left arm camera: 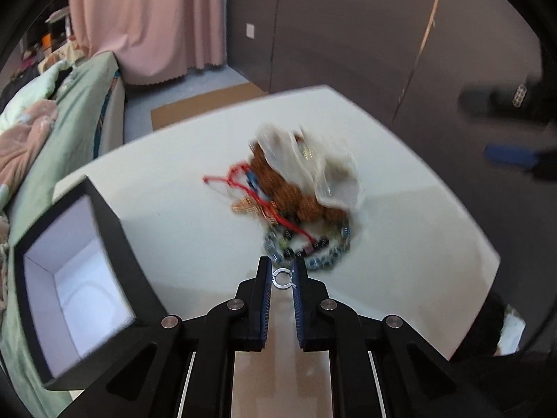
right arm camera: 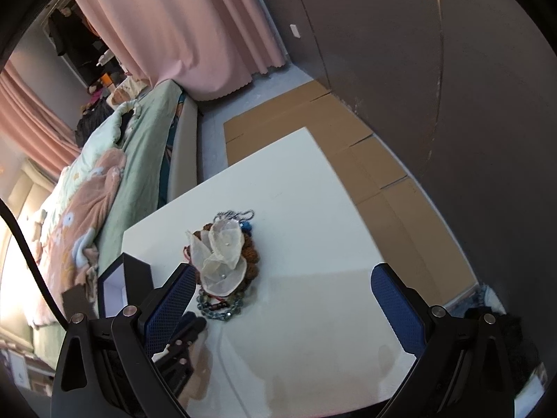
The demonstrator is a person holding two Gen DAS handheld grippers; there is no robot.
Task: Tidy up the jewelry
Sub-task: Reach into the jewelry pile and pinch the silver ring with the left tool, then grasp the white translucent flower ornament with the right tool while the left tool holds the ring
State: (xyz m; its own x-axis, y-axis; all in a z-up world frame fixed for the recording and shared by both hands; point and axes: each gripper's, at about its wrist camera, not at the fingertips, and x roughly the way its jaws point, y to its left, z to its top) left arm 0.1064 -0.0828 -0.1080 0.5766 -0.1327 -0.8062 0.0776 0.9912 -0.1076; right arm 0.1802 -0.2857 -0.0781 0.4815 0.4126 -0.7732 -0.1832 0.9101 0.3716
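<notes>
Ring (left arm camera: 282,278) pinched in the left gripper (left arm camera: 282,275), box (left arm camera: 75,299) empty to its left. Pile (left arm camera: 296,188) waits just ahead on the table (left arm camera: 174,216). Right gripper (right arm camera: 282,299) wide, holding nothing. Early going.

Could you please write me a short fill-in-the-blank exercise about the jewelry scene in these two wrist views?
1. The left gripper pinches a small silver ____ between its fingertips.
2. The right gripper has its jaws wide ____ and holds nothing.
3. The open black box has a ____ lining inside.
4. The jewelry pile lies on the ____ table.

Missing words: ring; open; white; white
</notes>
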